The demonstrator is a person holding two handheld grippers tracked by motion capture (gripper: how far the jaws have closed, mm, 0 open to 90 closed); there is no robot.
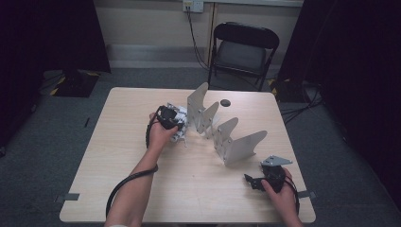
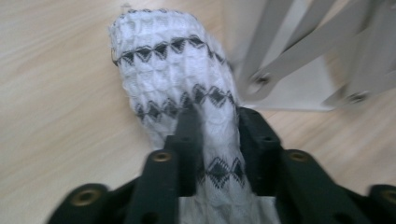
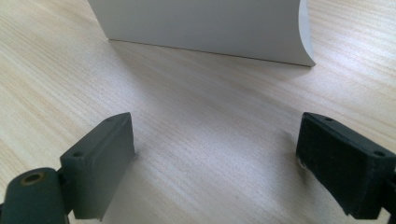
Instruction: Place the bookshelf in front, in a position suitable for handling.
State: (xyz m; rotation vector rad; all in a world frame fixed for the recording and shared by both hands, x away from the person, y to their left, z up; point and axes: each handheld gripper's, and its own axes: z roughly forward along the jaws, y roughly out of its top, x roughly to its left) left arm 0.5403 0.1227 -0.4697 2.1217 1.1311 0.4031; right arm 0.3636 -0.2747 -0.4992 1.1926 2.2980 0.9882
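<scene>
The high view looks forward and down over the whole table (image 1: 142,189), while both gripper views sit low and close (near tabletop level), sharing its grey rack (image 1: 227,135).

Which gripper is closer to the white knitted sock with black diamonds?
The left gripper. Its jaws are clamped on the white knitted sock with black diamonds beside the folding metal rack. The right gripper sits open, far off near the table's front corner.
</scene>
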